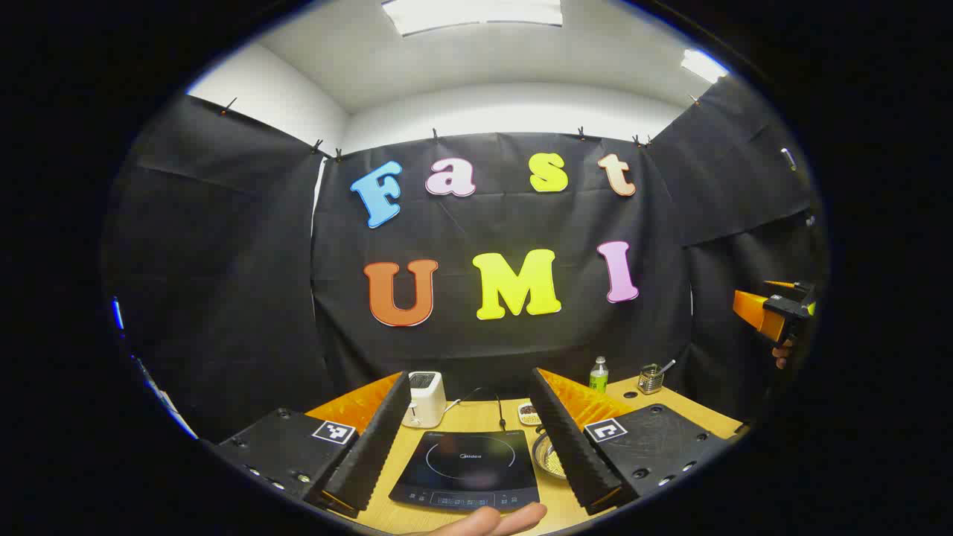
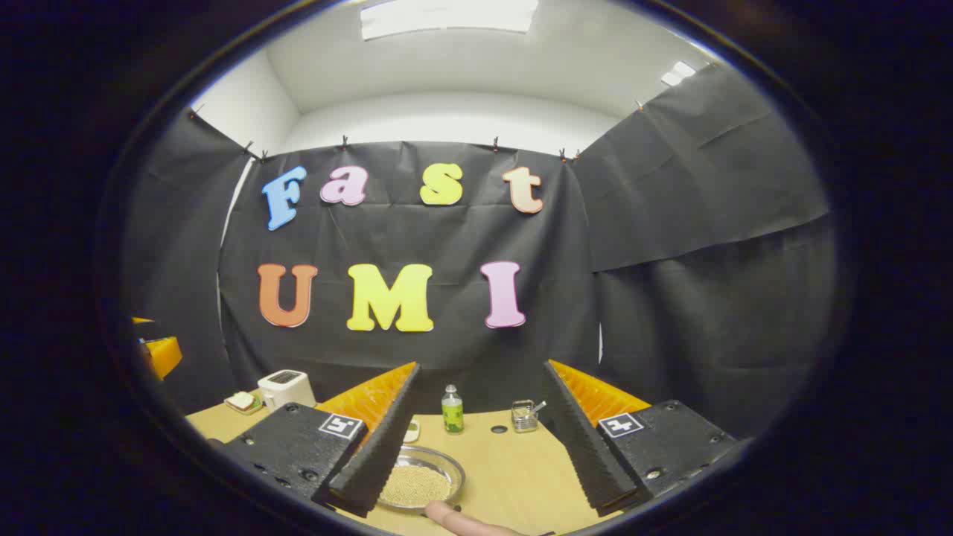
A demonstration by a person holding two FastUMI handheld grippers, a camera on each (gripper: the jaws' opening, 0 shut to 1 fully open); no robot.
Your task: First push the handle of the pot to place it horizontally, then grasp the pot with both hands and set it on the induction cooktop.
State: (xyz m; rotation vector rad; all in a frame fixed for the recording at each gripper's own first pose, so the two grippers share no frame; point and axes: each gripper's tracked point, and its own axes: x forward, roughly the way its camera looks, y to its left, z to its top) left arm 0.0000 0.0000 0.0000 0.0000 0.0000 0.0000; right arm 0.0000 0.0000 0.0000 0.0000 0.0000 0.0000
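Your left gripper (image 1: pixel 469 439) and right gripper (image 2: pixel 476 447) both hang spread and empty above the table (image 2: pixel 514 461), the pot with grain (image 2: pixel 417 482) sitting beside the induction cooktop (image 1: pixel 469 465), so you're at the start: next, lower to find and push its handle.

Back of table — white toaster (image 1: pixel 426 398), green bottle (image 2: pixel 451 410), wire holder (image 2: pixel 525 416); metal bowl of grains (image 2: pixel 417 478) nearer.

toaster (image 1: pixel 427 399) behind cooktop (image 1: pixel 467 469), bowl (image 1: pixel 549 455) right
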